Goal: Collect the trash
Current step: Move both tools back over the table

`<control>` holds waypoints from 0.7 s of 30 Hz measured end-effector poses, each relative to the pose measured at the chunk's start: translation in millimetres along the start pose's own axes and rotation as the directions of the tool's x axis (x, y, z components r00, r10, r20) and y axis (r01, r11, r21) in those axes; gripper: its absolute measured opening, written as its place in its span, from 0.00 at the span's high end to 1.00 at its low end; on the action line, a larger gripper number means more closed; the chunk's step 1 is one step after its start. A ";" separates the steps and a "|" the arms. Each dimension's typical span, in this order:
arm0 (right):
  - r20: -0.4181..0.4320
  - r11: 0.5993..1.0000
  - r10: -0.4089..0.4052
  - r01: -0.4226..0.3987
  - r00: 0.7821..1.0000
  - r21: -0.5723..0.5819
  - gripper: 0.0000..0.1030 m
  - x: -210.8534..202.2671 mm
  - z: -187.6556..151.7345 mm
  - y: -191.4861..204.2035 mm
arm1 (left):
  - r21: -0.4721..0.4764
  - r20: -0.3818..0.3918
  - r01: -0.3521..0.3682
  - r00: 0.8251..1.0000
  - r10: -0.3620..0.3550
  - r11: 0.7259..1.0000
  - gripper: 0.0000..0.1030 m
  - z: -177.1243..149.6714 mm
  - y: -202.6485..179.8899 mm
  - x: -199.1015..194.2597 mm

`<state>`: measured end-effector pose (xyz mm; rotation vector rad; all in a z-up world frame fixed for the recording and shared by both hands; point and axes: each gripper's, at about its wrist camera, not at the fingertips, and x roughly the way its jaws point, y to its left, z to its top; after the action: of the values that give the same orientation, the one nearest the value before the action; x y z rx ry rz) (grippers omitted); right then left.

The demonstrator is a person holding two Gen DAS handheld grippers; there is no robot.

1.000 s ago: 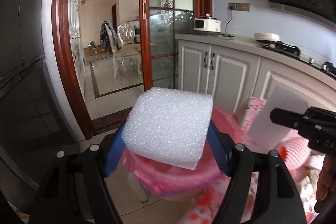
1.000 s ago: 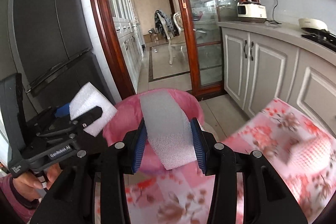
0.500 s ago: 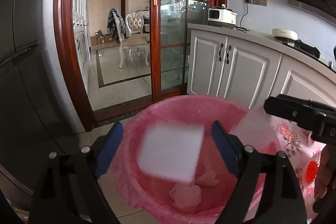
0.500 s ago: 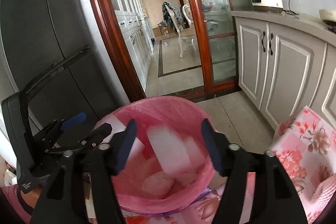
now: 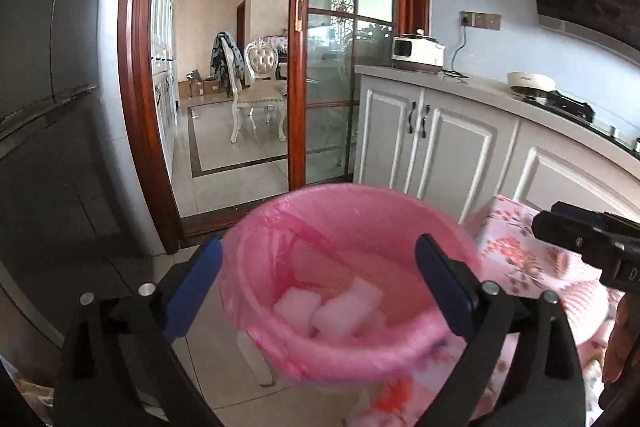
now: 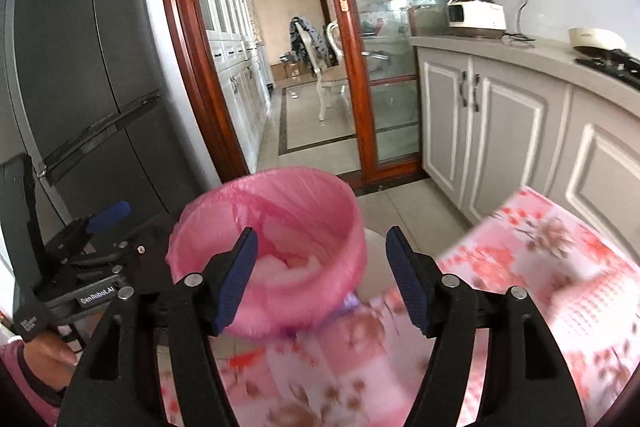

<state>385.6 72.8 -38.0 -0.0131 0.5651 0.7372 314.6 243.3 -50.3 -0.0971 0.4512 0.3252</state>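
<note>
Left wrist view: the left gripper (image 5: 316,291) has just been opening and stands spread wide with nothing between its blue pads, poised over a pink-lined trash bin (image 5: 280,227) whose mouth faces up. White foam pieces (image 5: 340,307) lie jumbled at the bottom, blurred, so their long axes are hard to make out. Only the tip of the right gripper (image 6: 320,275) shows at the right edge here. In the right wrist view it has also just been opening, released and empty above the bin. A floral tablecloth (image 6: 520,259) beside the bin is smeared by motion blur.
</note>
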 end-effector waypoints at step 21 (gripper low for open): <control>0.003 0.954 -0.266 0.263 0.964 0.143 0.32 -201.6 -127.5 -61.5 | 0.073 -0.125 0.280 0.955 -0.269 0.957 0.05 -79.0 -144.8 -113.6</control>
<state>242.6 -126.7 -58.6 0.0500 0.5804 0.4346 233.3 61.1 -67.9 -0.0893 0.5580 0.0247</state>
